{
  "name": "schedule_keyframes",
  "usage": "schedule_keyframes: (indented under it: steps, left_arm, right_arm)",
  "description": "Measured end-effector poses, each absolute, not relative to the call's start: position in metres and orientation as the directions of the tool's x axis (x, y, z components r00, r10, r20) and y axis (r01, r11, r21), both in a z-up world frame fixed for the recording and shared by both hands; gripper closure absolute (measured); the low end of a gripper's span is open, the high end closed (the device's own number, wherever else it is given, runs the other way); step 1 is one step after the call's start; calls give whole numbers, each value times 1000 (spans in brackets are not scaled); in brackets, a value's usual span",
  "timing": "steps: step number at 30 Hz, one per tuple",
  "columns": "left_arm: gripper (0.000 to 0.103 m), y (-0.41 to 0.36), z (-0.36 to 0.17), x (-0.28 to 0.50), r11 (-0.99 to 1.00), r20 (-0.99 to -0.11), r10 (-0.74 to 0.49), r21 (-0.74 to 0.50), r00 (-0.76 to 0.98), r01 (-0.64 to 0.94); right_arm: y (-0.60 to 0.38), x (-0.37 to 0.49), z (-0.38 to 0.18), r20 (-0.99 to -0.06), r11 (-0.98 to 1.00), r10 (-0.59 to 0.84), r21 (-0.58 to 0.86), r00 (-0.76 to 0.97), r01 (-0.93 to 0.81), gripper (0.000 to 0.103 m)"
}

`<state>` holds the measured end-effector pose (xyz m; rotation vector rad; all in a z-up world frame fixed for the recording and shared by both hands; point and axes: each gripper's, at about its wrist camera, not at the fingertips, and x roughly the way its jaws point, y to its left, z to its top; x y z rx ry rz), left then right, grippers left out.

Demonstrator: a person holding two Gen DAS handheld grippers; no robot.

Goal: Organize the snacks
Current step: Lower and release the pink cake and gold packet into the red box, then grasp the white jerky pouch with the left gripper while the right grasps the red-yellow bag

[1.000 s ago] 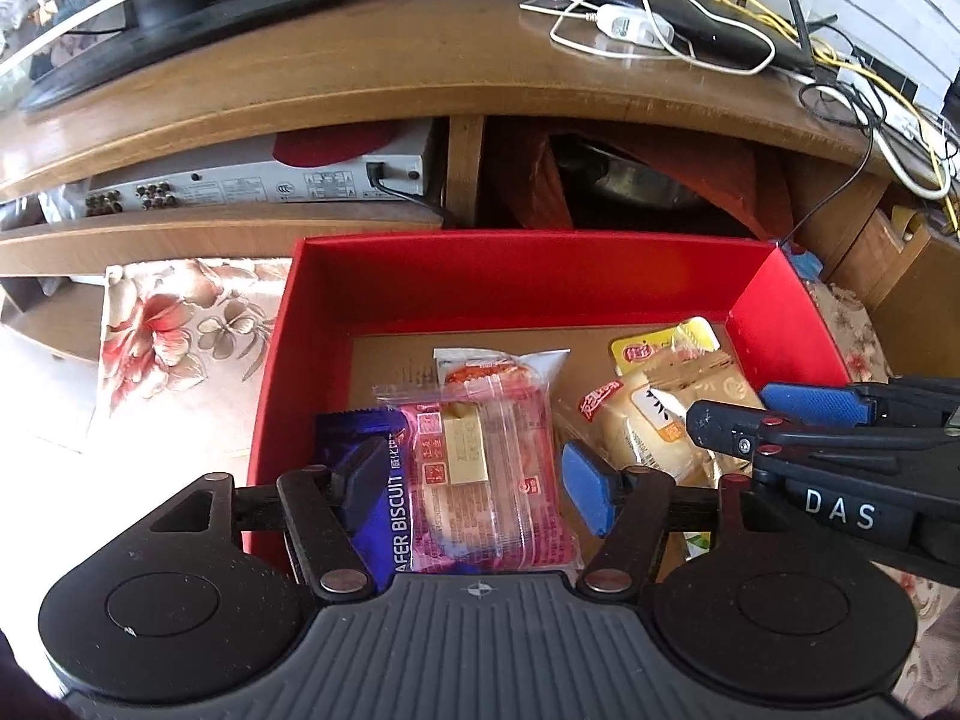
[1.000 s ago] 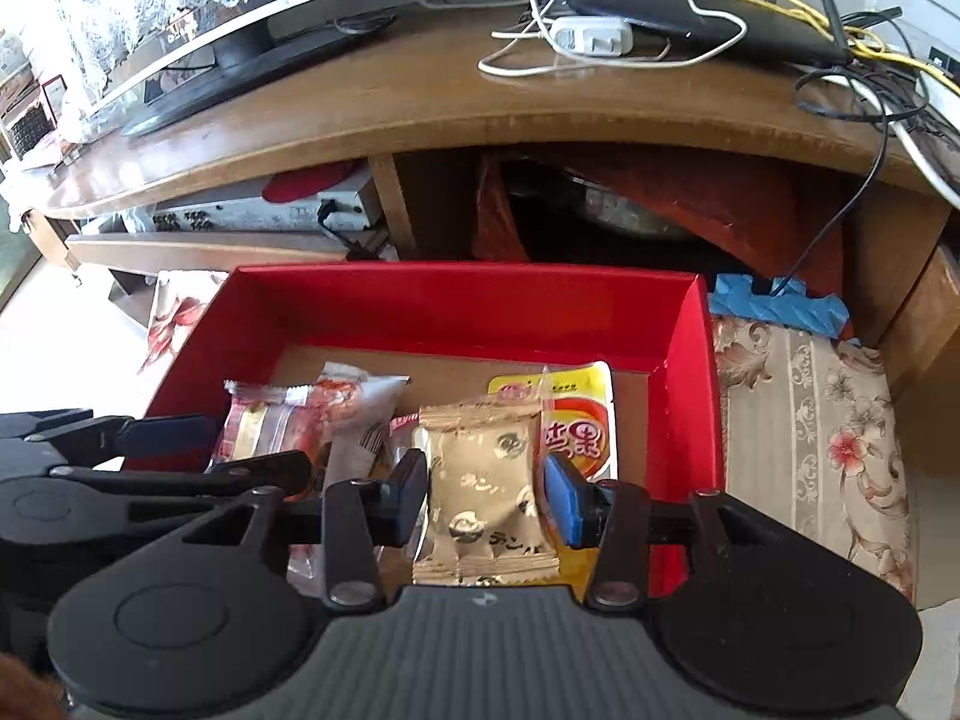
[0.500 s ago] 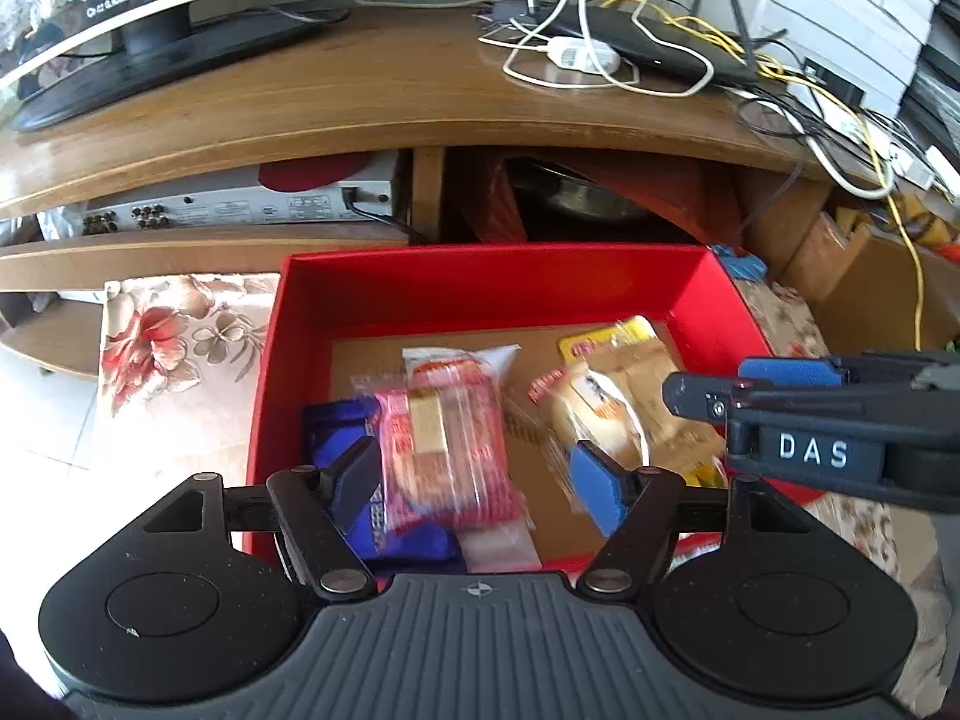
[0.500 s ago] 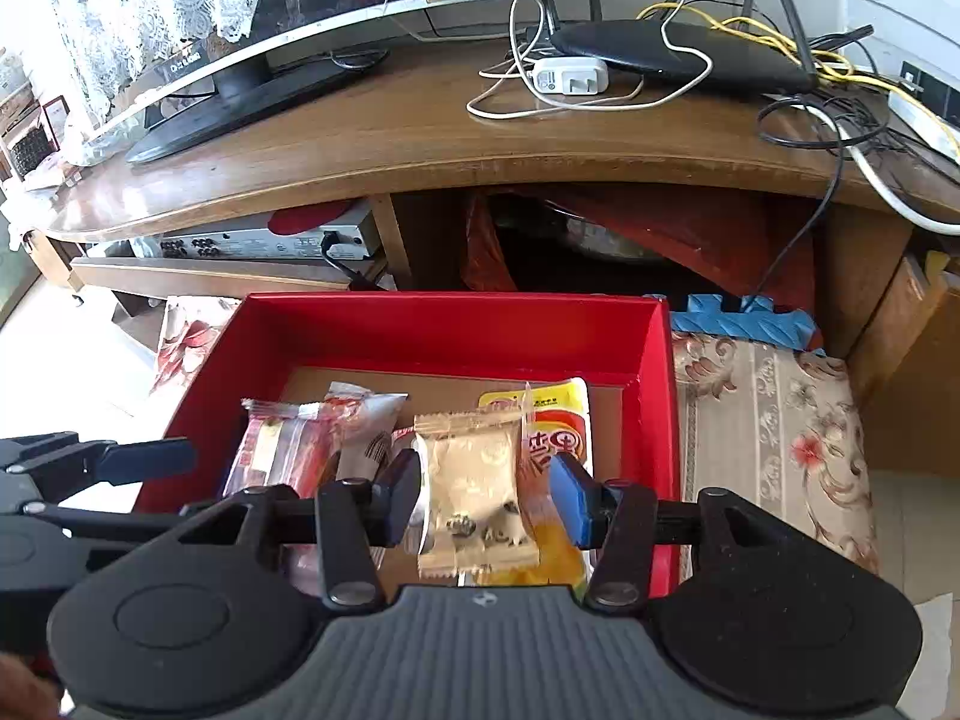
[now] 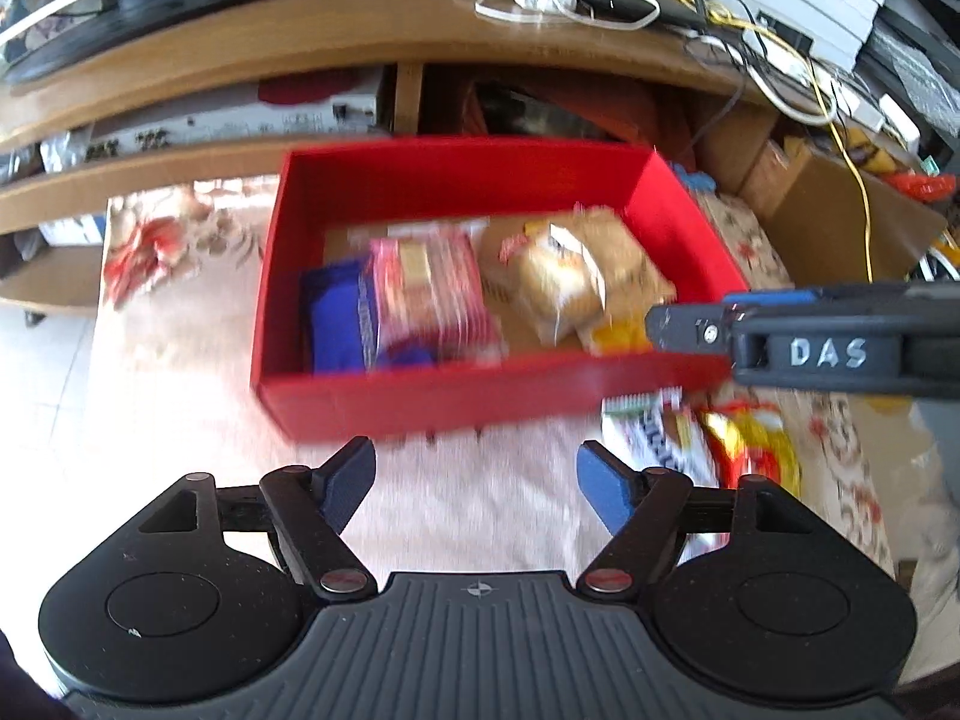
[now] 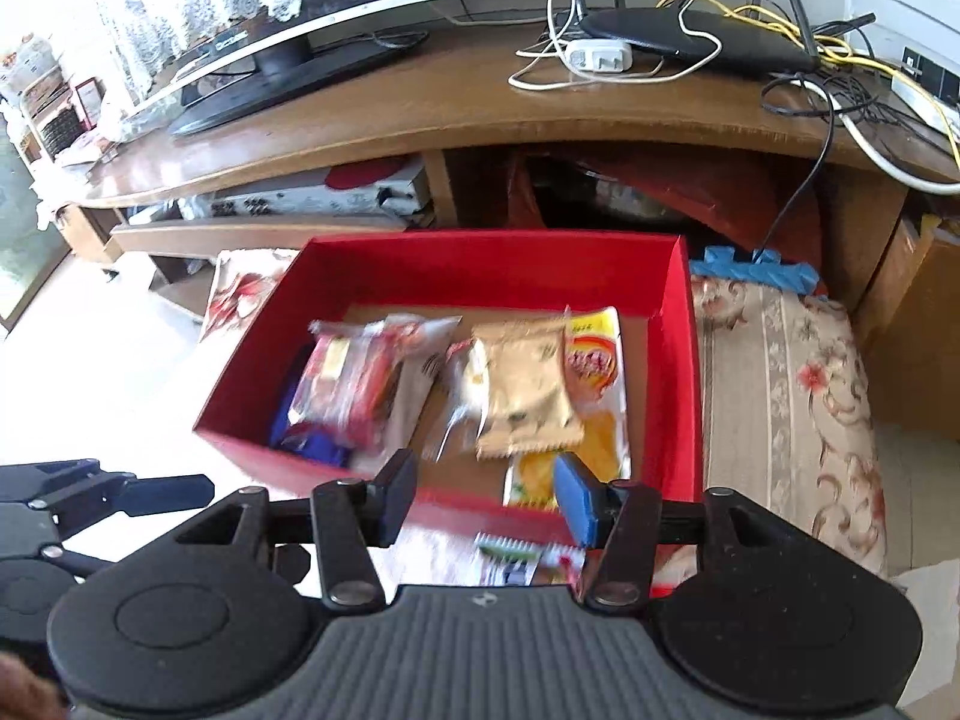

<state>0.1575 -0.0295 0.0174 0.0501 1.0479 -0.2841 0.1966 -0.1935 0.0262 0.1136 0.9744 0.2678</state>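
Note:
A red box (image 5: 456,402) on a floral cloth holds several snack packs: a pink-red pack (image 5: 423,294) over a blue biscuit pack (image 5: 333,324), and a tan bread pack (image 5: 576,282). In the right wrist view the box (image 6: 681,360) holds a gold sachet (image 6: 522,390) on a yellow pack (image 6: 600,360). My left gripper (image 5: 477,480) is open and empty, in front of the box. My right gripper (image 6: 483,492) is open and empty over the box's near wall. Loose snack packs (image 5: 702,444) lie outside the box at its front right.
A wooden TV stand (image 6: 420,114) with a monitor, cables and a router stands behind the box. A shelf under it carries an audio unit (image 6: 312,198). The floral cloth (image 6: 792,396) extends right of the box. White floor tiles lie to the left.
Both grippers have pulled back and up from the box. The pink-red pack and the gold sachet, earlier between the fingers, now lie in the box. The whole box has come into view.

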Motion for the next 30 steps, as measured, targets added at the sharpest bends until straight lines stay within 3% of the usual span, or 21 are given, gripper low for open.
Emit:
schedule_keyframes:
  steps: [24,30]
  left_arm:
    - [17,-37,-42,88,903,-946,-145,-7,289,430]
    - [23,-30,-46,95,916,-945,-116,17,306,400]
  right_arm:
    - [-203,139,-2,-856,953,300,255,420,-161,50]
    - [-210,141,-5,-863,957,290,253,413,-142,50]
